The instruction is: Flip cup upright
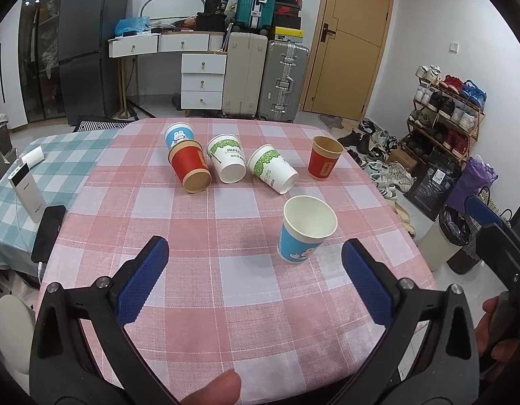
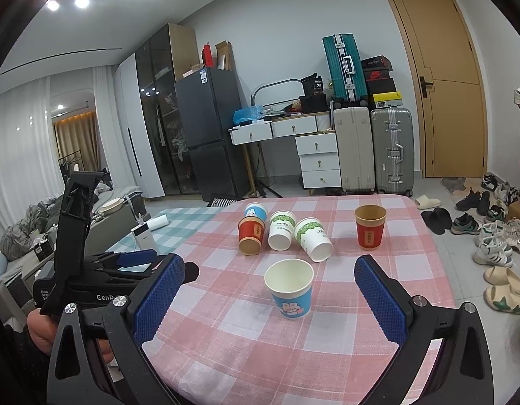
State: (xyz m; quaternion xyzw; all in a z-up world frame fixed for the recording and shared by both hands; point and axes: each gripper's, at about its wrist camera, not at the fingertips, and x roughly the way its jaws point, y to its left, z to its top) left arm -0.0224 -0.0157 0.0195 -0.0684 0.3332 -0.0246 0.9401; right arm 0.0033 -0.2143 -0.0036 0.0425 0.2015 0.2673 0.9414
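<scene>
A blue cartoon cup (image 1: 305, 229) (image 2: 290, 288) stands upright near the table's front. A red cup (image 1: 324, 162) (image 2: 369, 226) stands upright at the far right. Lying on their sides in a row are a red cup (image 1: 190, 166) (image 2: 250, 236), two white-and-green cups (image 1: 227, 162) (image 1: 272, 168) (image 2: 281, 230) (image 2: 313, 239), and a blue cup (image 1: 178, 135) (image 2: 255, 211) behind them. My left gripper (image 1: 255, 270) is open and empty, short of the upright blue cup. My right gripper (image 2: 270, 290) is open and empty, its jaws standing either side of that cup, apart from it.
The pink checked tablecloth (image 1: 226, 303) covers the table; a teal checked cloth (image 1: 57, 155) lies to the left with a power bank (image 1: 25, 187) and a phone (image 1: 48, 233). A bin (image 1: 454, 233) and shoes (image 1: 384, 168) stand off the right edge. The left gripper's body (image 2: 101, 276) shows in the right wrist view.
</scene>
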